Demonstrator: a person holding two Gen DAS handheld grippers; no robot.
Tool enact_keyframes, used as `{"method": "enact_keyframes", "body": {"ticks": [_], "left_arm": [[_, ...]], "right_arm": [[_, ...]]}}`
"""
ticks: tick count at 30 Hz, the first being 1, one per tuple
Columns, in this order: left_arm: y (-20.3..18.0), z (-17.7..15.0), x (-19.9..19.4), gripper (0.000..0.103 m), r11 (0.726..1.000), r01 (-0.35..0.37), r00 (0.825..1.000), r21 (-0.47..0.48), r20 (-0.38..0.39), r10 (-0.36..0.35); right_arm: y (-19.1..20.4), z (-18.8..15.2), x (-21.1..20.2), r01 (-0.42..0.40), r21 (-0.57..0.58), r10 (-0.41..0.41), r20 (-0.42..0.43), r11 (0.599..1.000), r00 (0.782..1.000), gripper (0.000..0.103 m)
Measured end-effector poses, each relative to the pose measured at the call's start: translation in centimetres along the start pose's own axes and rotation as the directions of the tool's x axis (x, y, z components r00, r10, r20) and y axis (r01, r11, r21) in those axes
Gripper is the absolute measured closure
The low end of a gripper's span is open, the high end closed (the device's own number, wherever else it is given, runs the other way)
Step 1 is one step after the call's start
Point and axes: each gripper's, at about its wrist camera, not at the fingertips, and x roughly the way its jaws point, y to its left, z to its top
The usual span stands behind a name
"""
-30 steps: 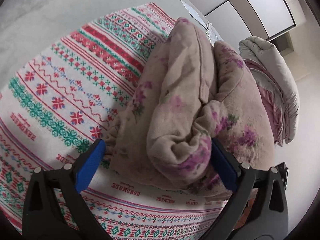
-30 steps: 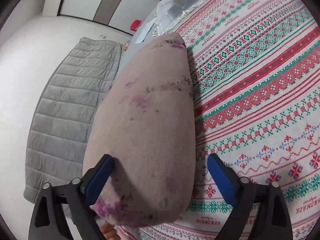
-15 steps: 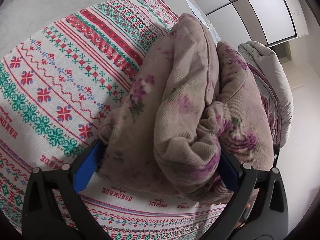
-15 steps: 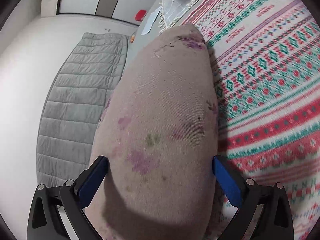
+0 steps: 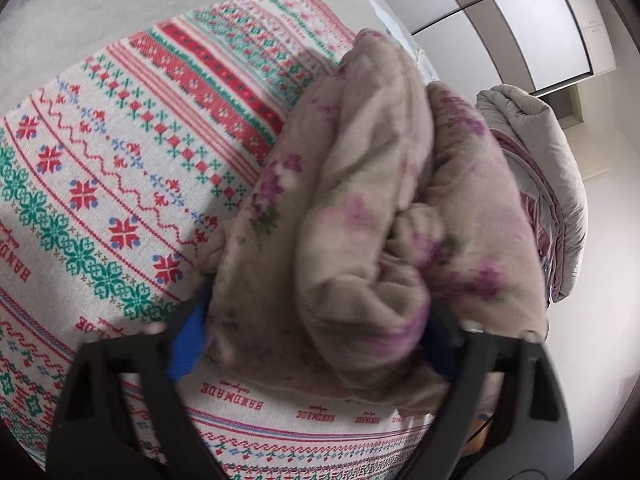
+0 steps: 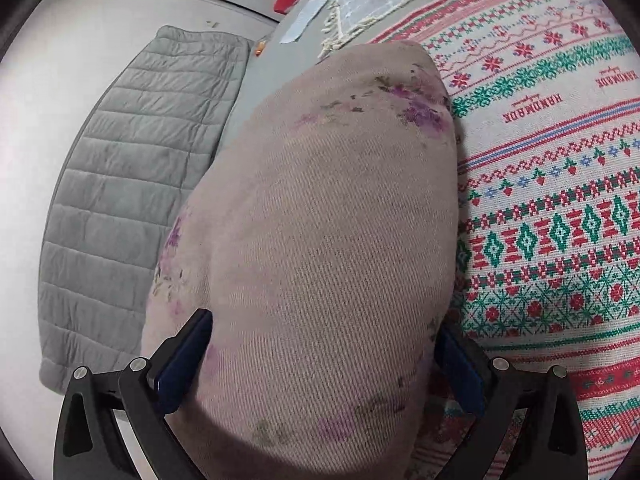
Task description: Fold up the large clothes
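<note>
The left tongs (image 5: 316, 344) had just been closing, and the thick folded end of the floral padded garment (image 5: 372, 216) was pinched between their blue pads, where half a second before the pads had stood wide on either side of it. The right tongs (image 6: 320, 364) had been brought further along the same bundle, whose smooth back (image 6: 320, 240) now filled more of the right wrist view than a second earlier; both blue pads were seen pressed against its flanks, so a grasp on the garment was judged likely. From this it was taken that the folding itself was finished and that the bundle was being gripped at two places, to be lifted or shifted as one piece.

The garment was lying folded into a fat roll on the patterned cloth (image 5: 120, 184) spread over the worktop (image 5: 80, 8), close to the worktop's edge. Beside it a folded pale padded coat (image 5: 552, 184) was seen from the left wrist, and a grey quilted piece (image 6: 132, 184) lay flat on the floor past the edge in the right wrist view. No containers were visible in either view, so nothing could be said of any contents.
</note>
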Motion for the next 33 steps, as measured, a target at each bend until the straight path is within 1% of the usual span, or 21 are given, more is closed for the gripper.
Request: {"method": "enact_keyframes", "body": {"ticks": [1,2,4,7,10,12,15,17,18,19,21,22,24,26,27,28,29,30,31,32,33], "left_arm": [[-0.3,0.0,-0.2,0.037,1.000,0.003,1.000,0.008,0.010,-0.003],[-0.5,0.0,-0.3,0.041,1.000,0.004,1.000,0.016,0.020,-0.004],[-0.4,0.1,-0.5,0.052,1.000,0.016,0.999,0.007,0.029,-0.016],[0.1,0.3,-0.7,0.060,0.999,0.045,0.999,-0.007,0.027,-0.045],[0.8,0.8,-1.1,0.065,0.995,0.085,0.996,-0.054,0.021,-0.084],[1.0,1.2,-1.9,0.067,0.993,0.099,0.995,-0.067,0.034,-0.097],[0.3,2.0,-4.5,0.068,0.994,0.102,0.989,-0.037,0.111,-0.097],[0.0,3.0,-6.8,0.068,0.994,0.111,0.979,-0.013,0.175,-0.107],[-0.1,3.7,-8.1,0.068,0.993,0.116,0.972,-0.001,0.207,-0.113],[-0.1,4.4,-9.5,0.068,0.994,0.112,0.964,0.015,0.243,-0.112],[-0.5,6.2,-12.0,0.068,0.996,0.066,0.948,0.066,0.308,-0.084],[-0.5,7.3,-13.3,0.068,0.994,0.041,0.937,0.097,0.343,-0.072],[0.0,9.6,-15.5,0.068,0.992,0.013,0.916,0.126,0.396,-0.062],[1.6,12.4,-17.5,0.068,0.989,-0.037,0.901,0.144,0.433,-0.029],[2.5,13.8,-18.0,0.066,0.989,-0.061,0.895,0.138,0.445,-0.007],[3.9,15.6,-17.9,0.062,0.989,-0.091,0.895,0.117,0.444,0.030],[5.6,17.0,-17.4,0.060,0.988,-0.124,0.899,0.088,0.431,0.074],[8.2,18.8,-16.3,0.057,0.982,-0.184,0.904,0.045,0.400,0.151],[9.6,19.9,-15.0,0.056,0.970,-0.243,0.903,0.014,0.368,0.221],[11.8,21.0,-13.6,0.057,0.944,-0.328,0.892,-0.027,0.319,0.319],[13.4,21.6,-12.7,0.054,0.931,-0.360,0.888,-0.052,0.286,0.359]], "right_arm": [[0.8,-0.3,0.0,0.022,-0.034,-0.021,0.012,0.999,1.000,0.006],[1.3,-0.4,-0.1,0.038,-0.055,-0.037,0.021,0.998,0.999,0.010],[2.7,-0.6,-0.3,0.072,-0.106,-0.066,0.056,0.992,0.996,0.015],[4.5,-1.6,-0.7,0.101,-0.166,-0.083,0.113,0.981,0.990,0.021],[6.4,-2.4,-1.2,0.114,-0.205,-0.082,0.159,0.972,0.984,0.026],[7.1,-3.0,-1.7,0.114,-0.237,-0.071,0.183,0.965,0.981,0.027],[9.7,-3.8,-2.1,0.080,-0.298,-0.015,0.216,0.951,0.976,0.029],[11.6,-3.9,-1.9,0.044,-0.322,0.032,0.227,0.946,0.973,0.029],[12.4,-3.8,-1.7,0.025,-0.328,0.055,0.231,0.944,0.971,0.030],[13.5,-3.7,-1.4,-0.012,-0.336,0.095,0.232,0.942,0.968,0.030],[15.3,-3.3,-0.2,-0.056,-0.352,0.143,0.228,0.934,0.963,0.030],[17.0,-2.9,1.1,-0.091,-0.365,0.183,0.226,0.927,0.957,0.030],[19.1,-2.3,3.2,-0.152,-0.375,0.247,0.220,0.914,0.944,0.030],[21.5,-1.4,6.6,-0.235,-0.362,0.321,0.197,0.902,0.926,0.030],[22.3,-1.0,8.3,-0.260,-0.350,0.337,0.182,0.900,0.924,0.030],[23.2,-0.4,10.7,-0.276,-0.332,0.342,0.159,0.902,0.926,0.030],[23.7,0.3,13.7,-0.283,-0.287,0.329,0.126,0.915,0.936,0.027],[23.5,0.8,16.2,-0.280,-0.231,0.308,0.098,0.932,0.946,0.025],[22.4,1.1,20.2,-0.235,-0.128,0.242,0.038,0.963,0.970,0.020],[21.2,0.8,23.0,-0.155,-0.056,0.154,-0.016,0.986,0.988,0.020],[20.3,0.4,24.6,-0.085,-0.022,0.084,-0.048,0.996,0.995,0.020]]}}
